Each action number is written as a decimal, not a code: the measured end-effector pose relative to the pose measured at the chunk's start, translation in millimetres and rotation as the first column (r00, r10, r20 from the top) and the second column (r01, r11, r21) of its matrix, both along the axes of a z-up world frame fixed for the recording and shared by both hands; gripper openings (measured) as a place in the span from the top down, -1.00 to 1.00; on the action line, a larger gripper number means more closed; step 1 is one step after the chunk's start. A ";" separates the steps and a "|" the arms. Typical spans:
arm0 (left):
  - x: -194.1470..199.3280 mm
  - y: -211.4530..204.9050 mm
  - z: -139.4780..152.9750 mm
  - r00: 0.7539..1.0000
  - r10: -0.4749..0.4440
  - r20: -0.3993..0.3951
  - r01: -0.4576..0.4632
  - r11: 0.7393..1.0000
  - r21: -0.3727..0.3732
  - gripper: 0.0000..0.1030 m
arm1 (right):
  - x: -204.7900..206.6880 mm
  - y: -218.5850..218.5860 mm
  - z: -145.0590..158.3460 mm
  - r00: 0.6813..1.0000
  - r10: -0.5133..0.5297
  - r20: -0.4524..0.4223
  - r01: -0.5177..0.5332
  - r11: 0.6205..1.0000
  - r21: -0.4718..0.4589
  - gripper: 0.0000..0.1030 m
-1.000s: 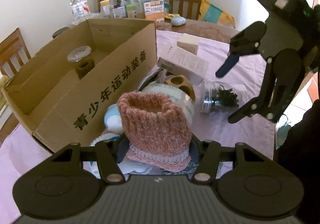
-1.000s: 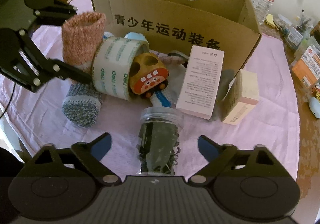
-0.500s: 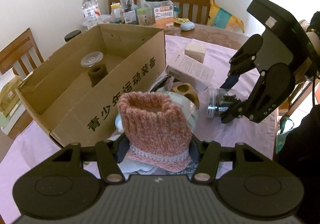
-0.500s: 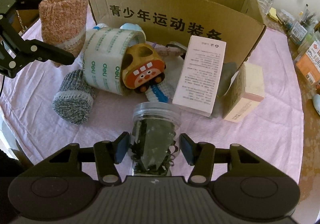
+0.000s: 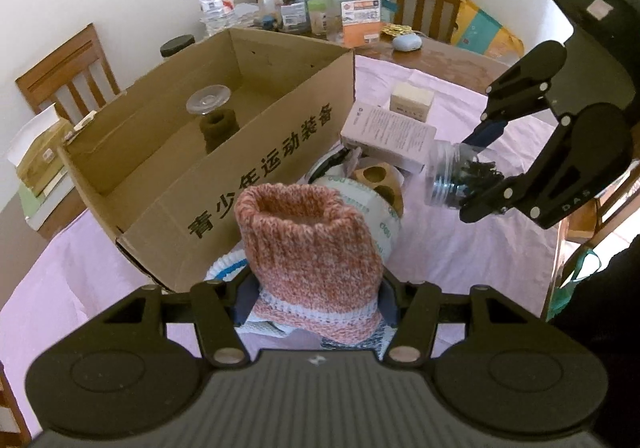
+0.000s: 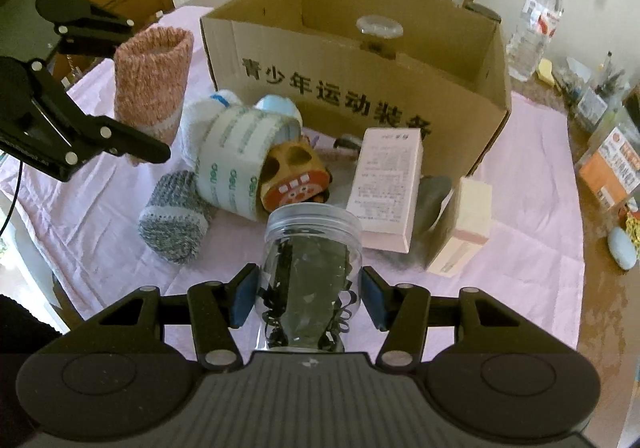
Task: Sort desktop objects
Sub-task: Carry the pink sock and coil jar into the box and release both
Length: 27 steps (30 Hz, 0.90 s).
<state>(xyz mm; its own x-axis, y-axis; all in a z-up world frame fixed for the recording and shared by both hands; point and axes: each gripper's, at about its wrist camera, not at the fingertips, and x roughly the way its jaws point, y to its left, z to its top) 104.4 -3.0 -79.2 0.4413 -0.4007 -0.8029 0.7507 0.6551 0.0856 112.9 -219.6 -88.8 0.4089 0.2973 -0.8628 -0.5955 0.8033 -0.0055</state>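
Observation:
My left gripper is shut on a pink knitted sock, which it holds upright and clear of the pile beside the cardboard box. The right wrist view shows the same sock at the left, between the left gripper's fingers. My right gripper is shut on a clear jar of dark clips, its blue pads pressing on both sides. The jar hangs tilted above the pink cloth. On the cloth lie a tape roll, a wooden toy car and a grey sock.
A pink carton and a small cream box lean near the cardboard box's corner. Inside the box stands a dark item with a clear lid. Bottles and jars crowd the table's far end. Wooden chairs surround the table.
My right gripper has shut on the jar and raised it off the cloth. My left gripper has risen slightly with the pink sock.

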 end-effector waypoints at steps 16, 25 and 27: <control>5.4 -12.0 24.8 0.995 0.098 0.013 -0.098 0.995 0.027 -0.14 | 11.7 -1.7 33.3 0.991 0.090 0.103 -0.092 0.996 0.014 -0.16; 21.5 -13.0 32.4 0.988 0.146 0.053 -0.148 0.987 0.054 -0.14 | 31.8 -1.0 48.7 0.982 0.106 0.154 -0.110 0.994 0.017 -0.17; 26.6 -11.9 34.1 0.986 0.159 0.055 -0.162 0.985 0.053 -0.14 | 38.9 0.1 50.6 0.981 0.107 0.161 -0.111 0.994 0.017 -0.16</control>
<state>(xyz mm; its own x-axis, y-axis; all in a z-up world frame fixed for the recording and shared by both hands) 131.0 -14.9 -45.2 0.5368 -0.2761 -0.7973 0.6301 0.7596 0.1612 151.8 -219.5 -38.2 0.5045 0.3685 -0.7808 -0.6726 0.7348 -0.0878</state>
